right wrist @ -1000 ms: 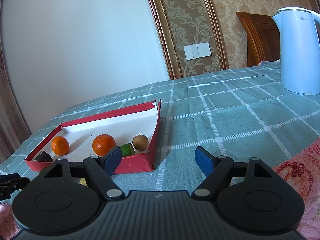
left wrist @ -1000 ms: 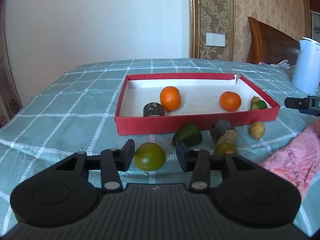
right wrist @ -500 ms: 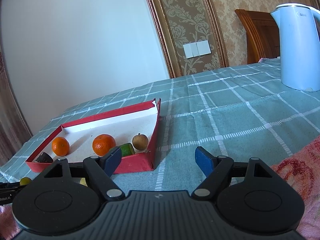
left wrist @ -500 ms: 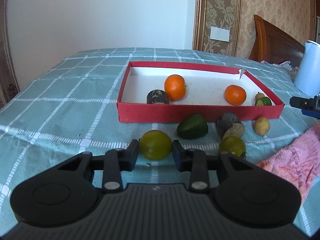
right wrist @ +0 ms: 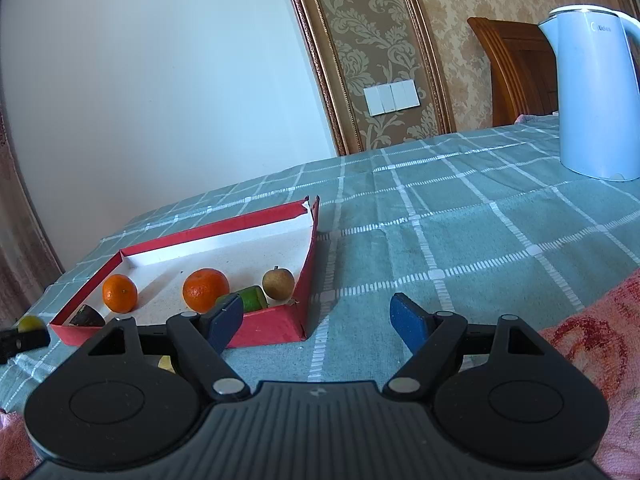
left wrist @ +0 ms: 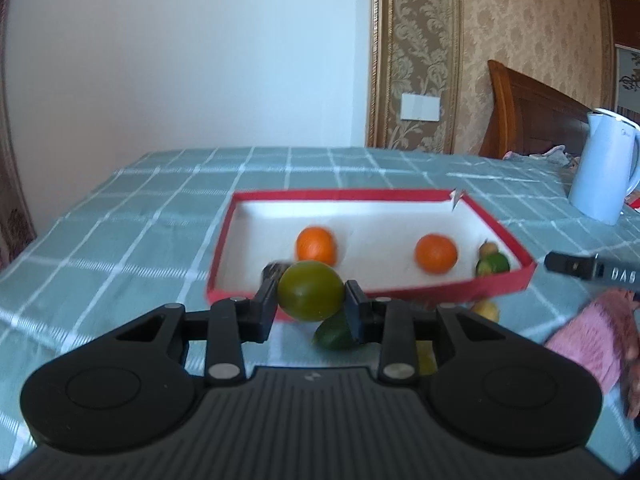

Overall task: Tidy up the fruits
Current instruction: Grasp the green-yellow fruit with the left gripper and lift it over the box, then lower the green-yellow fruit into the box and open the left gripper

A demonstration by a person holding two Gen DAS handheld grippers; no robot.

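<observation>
While the round green fruit (left wrist: 311, 290) sits clamped between both black pads of the left hand-held gripper (left wrist: 311, 300), it is lifted clear of the surface (left wrist: 120, 232), in front of the near wall of the red tray (left wrist: 500, 286). Pads touch its left and right sides. Just below and slightly right of the held fruit, a darker green fruit (left wrist: 334, 334) lies on the checked cloth, partly hidden by the right pad. A small yellow fruit (left wrist: 486, 309) lies further right, just outside the tray's near wall.

Ahead of the left hand-held gripper, inside the tray: one orange (left wrist: 316, 245) directly beyond the held fruit, a second orange (left wrist: 436, 253) to the right, a green fruit (left wrist: 494, 265) and a small brown fruit (left wrist: 489, 247) in the near right corner. A dark item (left wrist: 273, 270) behind the left pad is blurred; cannot identify it.

Right hand-held gripper (right wrist: 318, 318): blue pads wide apart, nothing between them, over bare cloth. The tray is ahead and to its left. Far ahead to its right stands a white kettle (right wrist: 596, 96). Pink patterned cloth (right wrist: 592, 344) lies at its right side.
</observation>
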